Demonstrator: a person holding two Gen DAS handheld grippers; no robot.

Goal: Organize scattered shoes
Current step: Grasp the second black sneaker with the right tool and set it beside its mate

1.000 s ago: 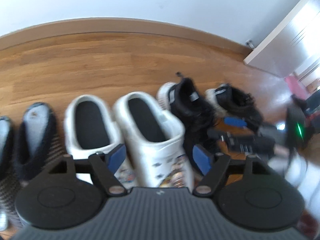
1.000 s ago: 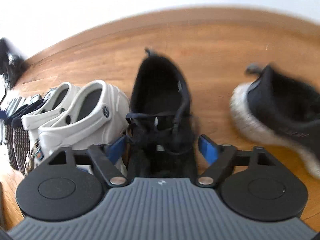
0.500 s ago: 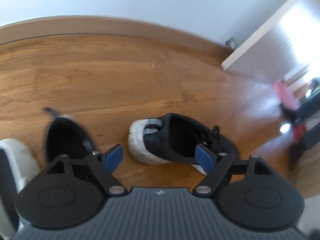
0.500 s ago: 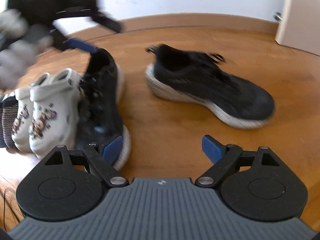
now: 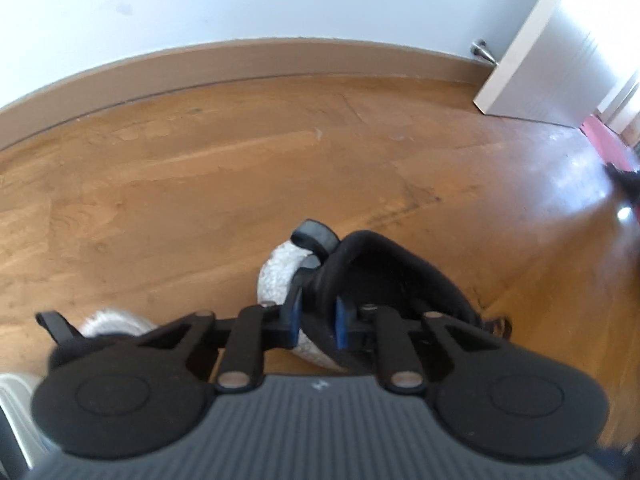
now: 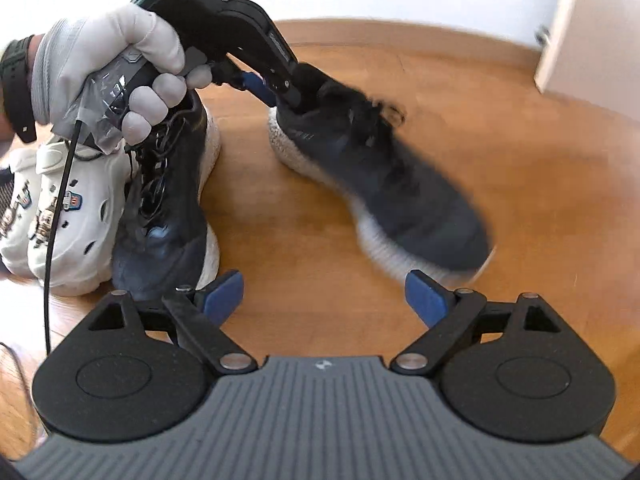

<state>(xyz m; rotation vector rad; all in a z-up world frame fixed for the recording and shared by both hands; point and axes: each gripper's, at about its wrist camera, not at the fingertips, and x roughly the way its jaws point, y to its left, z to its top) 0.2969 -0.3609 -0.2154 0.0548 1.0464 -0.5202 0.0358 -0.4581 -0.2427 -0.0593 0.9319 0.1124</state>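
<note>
So the left gripper [image 5: 315, 316] has just been closing, and its blue fingers [image 5: 293, 318] are now clenched on the heel collar of the loose black sneaker [image 6: 376, 172], one finger inside the opening and one outside. From the right wrist view you can see a gloved hand [image 6: 108, 68] holding that gripper, coming in from the upper left. The right gripper [image 6: 325, 294] has just been opening; its fingers stand wide apart with nothing between them, hovering over bare floor [image 6: 304, 240] just short of the sneaker's toe.

Room to move: there's a clear strip of wood floor between the gripped sneaker and its mate [image 6: 168, 208], and a big open stretch beyond the heel up to the baseboard [image 5: 248, 60]. A white door [image 5: 560, 40] closes things off at the far right.

Hard to see: the gripped sneaker is blurred, toe end especially. The left wrist view only catches its heel half, the rest sits behind the gripper body. The mate's heel is hidden behind the hand.

The sneaker itself is black knit with a white speckled sole, lying angled away from the row. The mate sits right against a white clog [image 6: 68, 216] with charms on it.
</note>
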